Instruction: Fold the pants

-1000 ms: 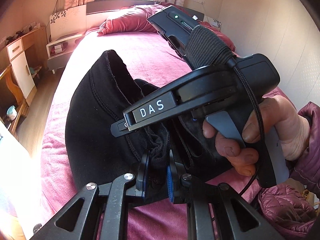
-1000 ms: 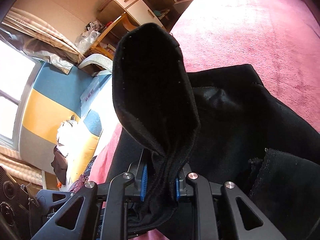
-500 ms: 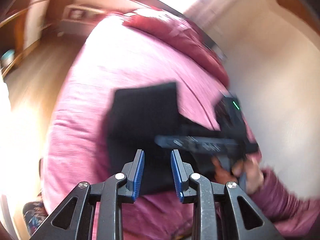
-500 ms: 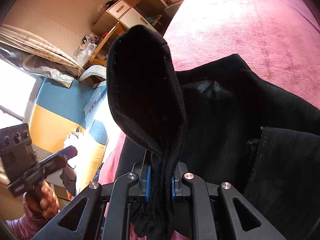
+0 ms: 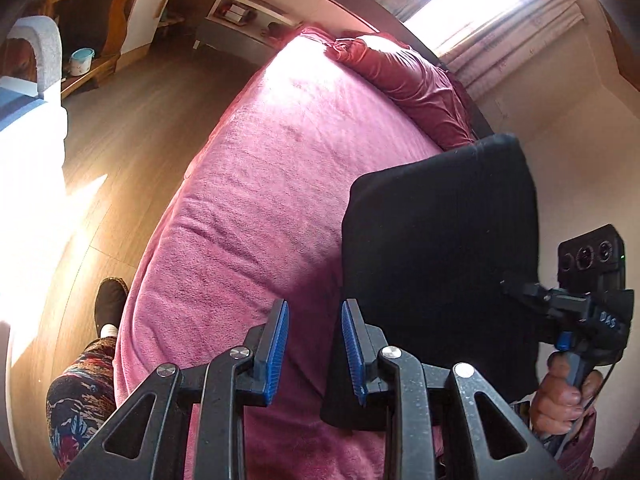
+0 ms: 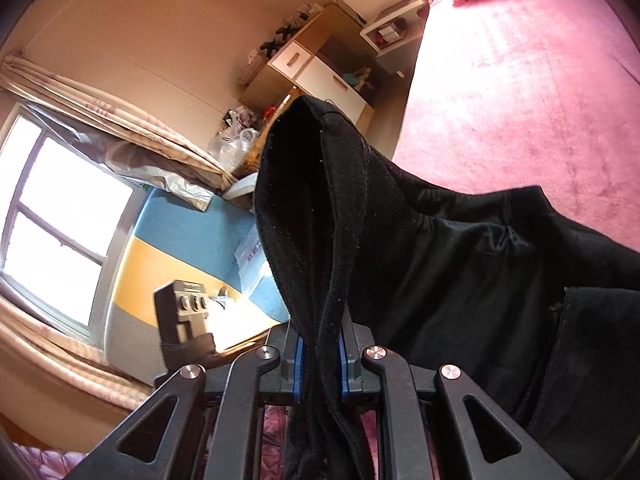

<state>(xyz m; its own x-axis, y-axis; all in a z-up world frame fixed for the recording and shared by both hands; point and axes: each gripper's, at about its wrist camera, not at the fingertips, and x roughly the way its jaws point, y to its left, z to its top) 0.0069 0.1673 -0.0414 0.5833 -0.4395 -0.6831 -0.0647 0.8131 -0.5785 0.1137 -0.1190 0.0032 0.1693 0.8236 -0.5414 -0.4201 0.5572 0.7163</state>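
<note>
"DAS" is printed in white on the right gripper [image 5: 516,285], seen from the left wrist view. The black pants [image 5: 440,256] lie folded near the right edge of the pink bed [image 5: 272,184] — bare cover stretches to their left. The left gripper [image 5: 314,354] hangs open over the bed, fingers narrowly parted, holding nothing. The right gripper's fingers [image 6: 298,364] pinch a bunched fold of the pants — it stands up between them.

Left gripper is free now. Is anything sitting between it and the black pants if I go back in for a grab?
Nothing visible does. The left gripper is open over the pink bedspread, and the black pants lie just to its right with only bare bedspread between. The right gripper holds the pants at their far side, clear of that path.
</note>
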